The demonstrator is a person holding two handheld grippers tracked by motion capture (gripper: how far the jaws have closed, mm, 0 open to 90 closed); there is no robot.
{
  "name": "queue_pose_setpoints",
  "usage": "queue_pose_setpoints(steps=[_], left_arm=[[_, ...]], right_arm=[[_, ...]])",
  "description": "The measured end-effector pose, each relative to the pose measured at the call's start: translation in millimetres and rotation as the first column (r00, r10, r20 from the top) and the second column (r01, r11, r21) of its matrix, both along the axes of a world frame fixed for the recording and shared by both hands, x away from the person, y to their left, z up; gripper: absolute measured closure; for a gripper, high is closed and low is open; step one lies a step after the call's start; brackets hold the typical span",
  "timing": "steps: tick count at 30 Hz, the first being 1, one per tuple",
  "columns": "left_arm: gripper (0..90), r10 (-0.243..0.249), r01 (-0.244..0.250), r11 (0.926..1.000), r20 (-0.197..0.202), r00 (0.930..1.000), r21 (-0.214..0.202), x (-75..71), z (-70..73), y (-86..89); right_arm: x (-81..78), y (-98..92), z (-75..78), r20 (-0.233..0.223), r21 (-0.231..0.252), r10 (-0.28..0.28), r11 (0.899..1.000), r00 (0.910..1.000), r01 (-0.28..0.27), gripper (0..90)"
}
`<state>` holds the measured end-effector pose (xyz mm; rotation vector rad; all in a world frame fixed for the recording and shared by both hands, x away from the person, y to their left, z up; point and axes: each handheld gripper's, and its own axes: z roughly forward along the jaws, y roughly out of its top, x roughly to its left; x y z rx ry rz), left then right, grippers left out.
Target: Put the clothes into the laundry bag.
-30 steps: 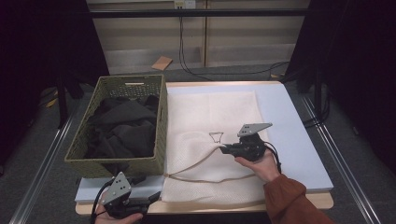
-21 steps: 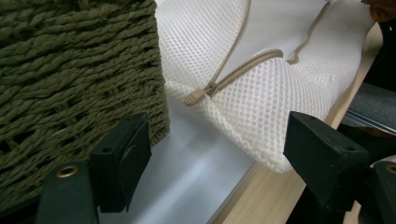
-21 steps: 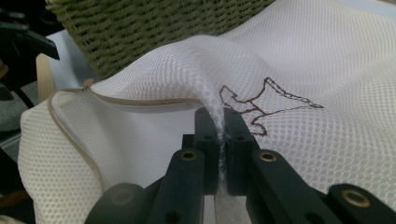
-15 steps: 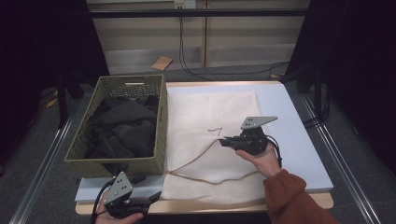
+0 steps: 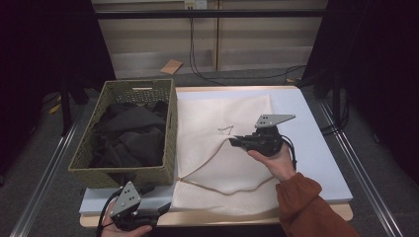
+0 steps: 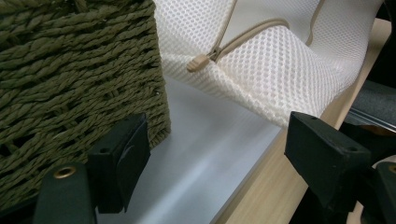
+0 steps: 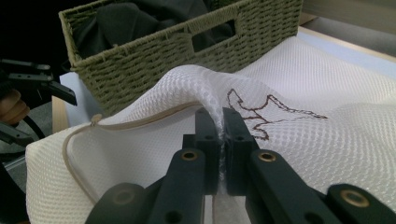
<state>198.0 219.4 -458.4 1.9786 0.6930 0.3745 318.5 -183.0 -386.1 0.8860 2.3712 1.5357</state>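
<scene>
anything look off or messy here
Nothing damaged or spilled. The mesh bag is tented up where the right hand-held gripper pinches it, and its zipper gapes open near the basket.

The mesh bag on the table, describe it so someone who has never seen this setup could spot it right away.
Start at the woven green basket full of dark clothes on the table's left side. Directly to its right lies the mesh bag, a cream, honeycomb-textured sheet with a tan zipper. A small brown outline stitched near its middle marks it out, and the right tongs pinch a fold of it.
</scene>
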Motion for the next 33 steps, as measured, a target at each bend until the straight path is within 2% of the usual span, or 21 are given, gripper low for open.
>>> queue_pose_setpoints(steps=[7,12,15,17,19,20,23,25,26,28,29,30,33], left_arm=[[21.0,-0.01,0.01,0.9999,0.004,0.9999,-0.013,0.1,-0.5,-0.6],[22.0,-0.019,0.019,0.9998,0.013,0.9997,-0.001,-1.2,0.2,-0.8],[24.3,-0.033,0.033,0.9993,0.027,0.9991,0.017,-3.5,1.2,-3.1],[25.4,-0.044,0.044,0.999,0.038,0.9983,0.003,-5.1,4.2,-3.5],[26.2,-0.045,0.046,0.9987,0.031,0.9985,-0.024,-6.1,7.0,-2.8],[26.8,-0.046,0.047,0.9986,0.041,0.9981,-0.024,-6.4,9.5,-1.6],[28.0,-0.038,0.042,0.9968,0.056,0.9977,-0.068,-6.2,19.7,0.0],[29.7,-0.026,0.029,0.9987,0.067,0.9975,-0.042,-5.0,26.4,1.3],[30.0,-0.038,0.042,0.9976,0.072,0.9967,-0.055,-4.2,29.0,1.3],[32.0,-0.028,0.032,0.9989,0.095,0.9951,-0.034,-3.5,37.2,3.1],[32.5,-0.025,0.03,0.9985,0.103,0.9944,-0.045,-2.2,41.0,5.0],[32.7,-0.018,0.023,0.9991,0.113,0.9934,-0.037,0.1,45.0,7.6],[32.6,0.011,-0.005,0.9987,0.113,0.9935,-0.05,9.8,55.4,15.8]], right_arm=[[3.2,2.4,7.9,0.019,0.025,0.002,1.0,0.9998,-0.002,87.1],[4.3,0.9,9.7,0.033,0.07,-0.011,0.997,0.9994,0.008,87.1],[5.6,2.8,4.5,0.013,0.048,0.007,0.999,0.9999,-0.007,87.0],[5.8,4.1,0.0,0.004,0.033,0.006,0.999,1.0,-0.006,87.0],[6.4,4.9,-2.3,-0.001,0.025,0.013,1.0,0.9999,-0.013,87.0],[6.5,5.0,-2.6,-0.001,0.023,0.013,1.0,0.9999,-0.013,87.0],[6.1,4.6,-2.1,-0.002,0.024,0.013,1.0,0.9999,-0.013,87.0],[6.0,4.4,-1.9,-0.003,0.024,0.013,1.0,0.9999,-0.013,86.9],[6.2,4.4,-2.2,-0.002,0.022,0.012,1.0,0.9999,-0.012,86.9],[5.8,4.9,-2.3,-0.004,0.021,0.014,1.0,0.9999,-0.014,86.9],[5.8,5.0,-2.2,-0.002,0.022,0.015,1.0,0.9999,-0.015,86.9],[5.9,4.7,-2.1,-0.001,0.02,0.014,1.0,0.9999,-0.014,86.8],[6.1,4.6,-2.4,-0.006,0.018,0.011,1.0,0.9999,-0.011,86.9]])
